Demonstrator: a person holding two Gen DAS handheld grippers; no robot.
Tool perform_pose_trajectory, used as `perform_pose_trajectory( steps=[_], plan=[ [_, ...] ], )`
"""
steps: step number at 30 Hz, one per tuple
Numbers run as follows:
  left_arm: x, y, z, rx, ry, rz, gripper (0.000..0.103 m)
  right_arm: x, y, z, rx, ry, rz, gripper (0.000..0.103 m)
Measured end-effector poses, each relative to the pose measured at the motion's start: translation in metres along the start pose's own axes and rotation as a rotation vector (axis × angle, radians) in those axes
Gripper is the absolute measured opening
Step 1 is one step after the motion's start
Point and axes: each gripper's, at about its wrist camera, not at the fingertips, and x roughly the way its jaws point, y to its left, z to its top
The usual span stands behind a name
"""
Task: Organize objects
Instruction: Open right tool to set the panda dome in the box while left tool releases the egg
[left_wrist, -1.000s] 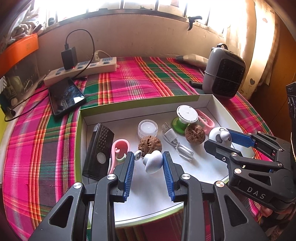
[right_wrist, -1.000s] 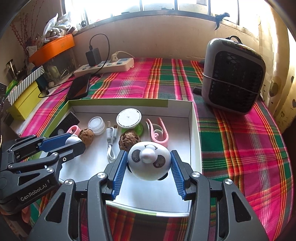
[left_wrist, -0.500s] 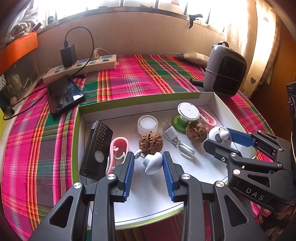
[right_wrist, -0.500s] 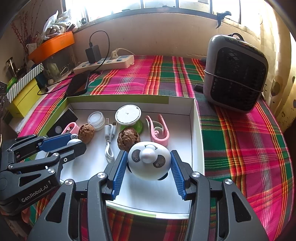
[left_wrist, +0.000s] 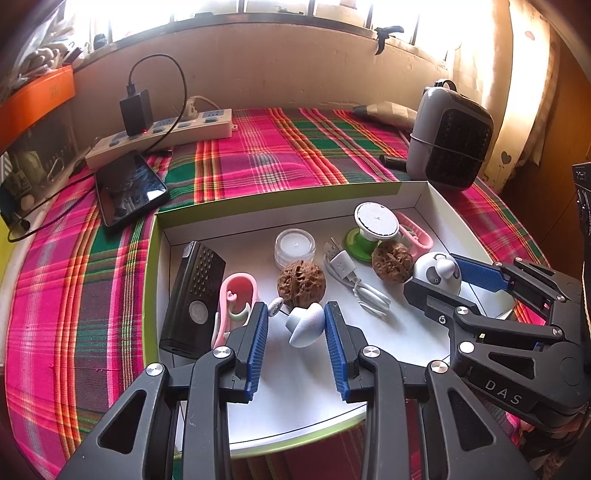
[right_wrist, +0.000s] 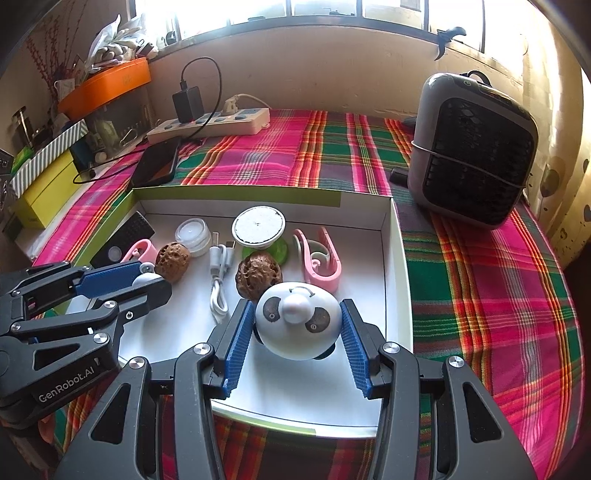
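- Two grippers over one shallow white box (left_wrist: 436, 201) that sits on a plaid cloth (left_wrist: 258, 162); both angled down into it
- left gripper (left_wrist: 295, 325) is at the box's near edge with a small white knob thing (left_wrist: 306, 325) between its blue pads; the right pad touches it, but there's a gap on the left side, so can't tell if it's really clamped or just resting there
- right gripper (right_wrist: 297, 325) is clenched on a panda toy (right_wrist: 297, 321), both pads pressed to its sides, near the box's near right corner
- left side of the box: black remote (left_wrist: 195, 295) along the left wall, pink clip (left_wrist: 236, 299) just beside it
- middle: walnut (left_wrist: 301, 282) just behind the knob thing, clear jar (left_wrist: 294, 248) behind that, white USB cable (left_wrist: 354, 277) to the right
- toward the far right corner: second walnut (right_wrist: 258, 273), a white disc on a green base (right_wrist: 258, 225), another pink clip (right_wrist: 319, 258) near the right wall
- outside the box: phone (left_wrist: 129, 188) off the far left corner, power strip (left_wrist: 162, 133) with a black charger (left_wrist: 136, 112) plugged in at the far edge of the cloth, grey heater (right_wrist: 472, 147) at the far right
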Motion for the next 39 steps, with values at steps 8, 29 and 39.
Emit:
perform_pose_trajectory(
  steps=[8, 29, 39],
  plan=[
    [0.000, 0.000, 0.000, 0.001, -0.001, 0.000, 0.029, -0.001, -0.001, 0.000, 0.012, -0.012, 0.004, 0.049],
    [-0.010, 0.002, -0.003, -0.008, -0.015, 0.013, 0.030, -0.011, 0.001, 0.001, 0.027, -0.040, 0.007, 0.058],
    [-0.028, -0.004, -0.007, -0.012, -0.040, 0.024, 0.030, -0.025, 0.006, 0.001, 0.028, -0.062, -0.004, 0.058]
  ],
)
